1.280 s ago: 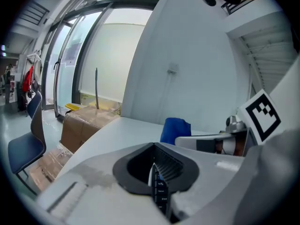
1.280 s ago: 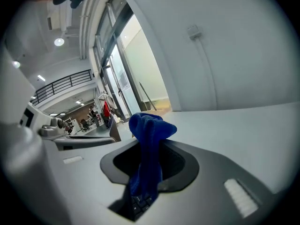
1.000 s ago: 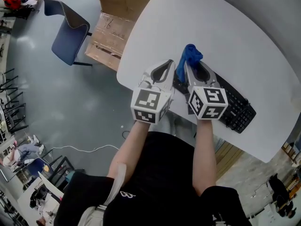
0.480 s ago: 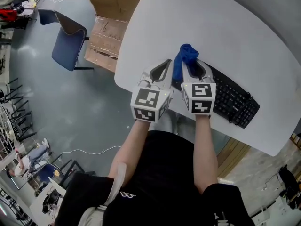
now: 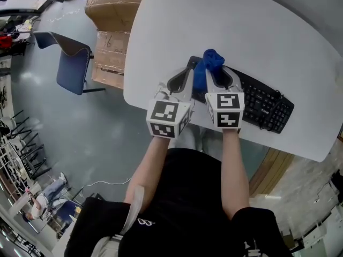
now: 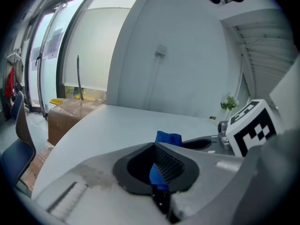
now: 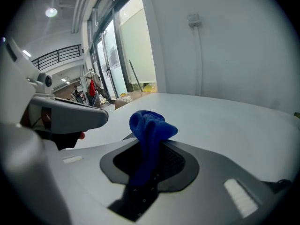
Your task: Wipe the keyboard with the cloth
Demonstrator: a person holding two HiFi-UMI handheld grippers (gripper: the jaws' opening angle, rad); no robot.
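The black keyboard (image 5: 262,107) lies slantwise on the white surface (image 5: 241,31), close to the edge where the person stands. Both tongs are held side by side over its left end. The right tongs (image 5: 213,71) are closed on the blue cloth (image 5: 209,60). In the right gripper view the jaws stand only a little apart and the cloth runs down between them. Its bunched upper part rises above the tips, and its lower part hangs toward the keys that show in the gap below. I cannot tell if the cloth touches the keys. In the head view the cloth is at the left end of the keyboard, between the two tongs. The left tongs (image 5: 189,71) are just beside the cloth, on its left. In the left gripper view their jaws are drawn together and leave only a thin slit. A narrow strip of blue shows in this slit, but I cannot tell if it is pinched there or only seen through it. The main bunch of the cloth is just past the tips and a little to the right. On the grey floor beyond the surface stand a blue chair (image 5: 72,63) and some cardboard boxes (image 5: 110,4).
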